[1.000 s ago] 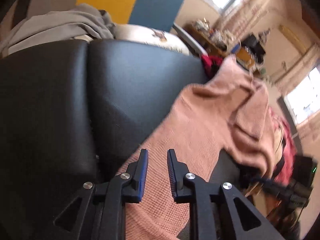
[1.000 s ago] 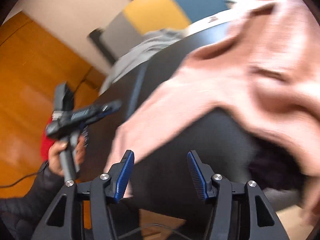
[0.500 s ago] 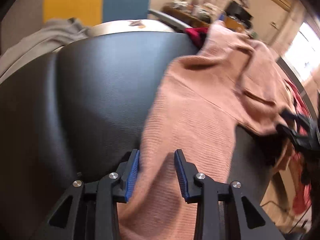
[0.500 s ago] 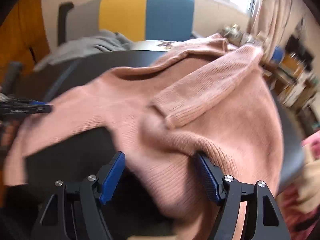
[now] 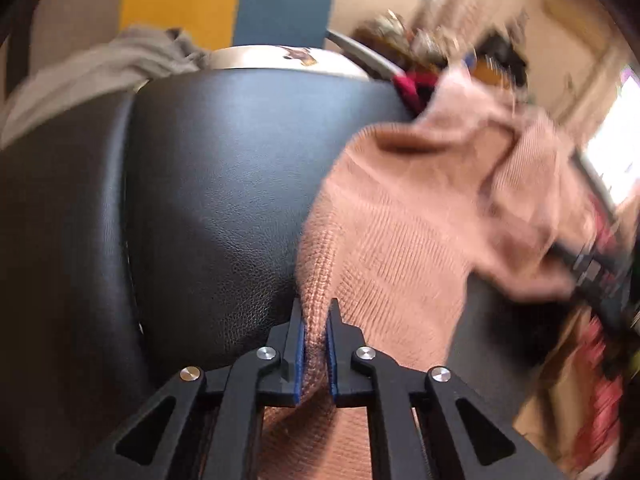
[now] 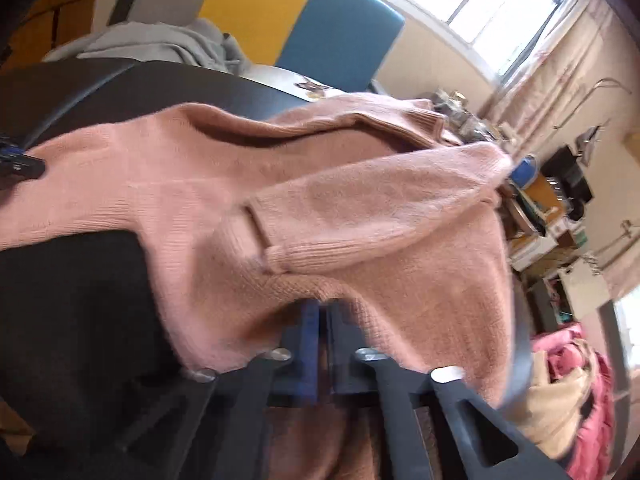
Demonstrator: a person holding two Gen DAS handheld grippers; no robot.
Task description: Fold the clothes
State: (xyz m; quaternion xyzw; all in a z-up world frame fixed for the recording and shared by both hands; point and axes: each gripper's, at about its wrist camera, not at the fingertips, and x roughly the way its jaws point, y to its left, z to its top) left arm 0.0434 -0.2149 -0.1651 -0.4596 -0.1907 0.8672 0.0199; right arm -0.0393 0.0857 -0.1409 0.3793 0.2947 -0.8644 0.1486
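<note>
Garment: pink ribbed knit sweater (image 6: 360, 216), spread rumpled over black leather cushion (image 5: 208, 200); one sleeve folded across the body.
Left gripper (image 5: 314, 344): jaws just closed, clamped on the sweater's hem edge.
Right gripper (image 6: 322, 344): jaws just closed, pinching the sweater's lower edge.
Surroundings: grey cloth (image 6: 160, 42) behind the cushion; yellow-and-blue chair back (image 6: 312, 28); cluttered shelves at right.

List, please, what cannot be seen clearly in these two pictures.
- Left wrist view: right gripper is blurred at the edge.
- Right wrist view: the pink knitted sweater hides the right fingertips.
- Right wrist view: left gripper is cut off.
- Shelf clutter: too small.
</note>
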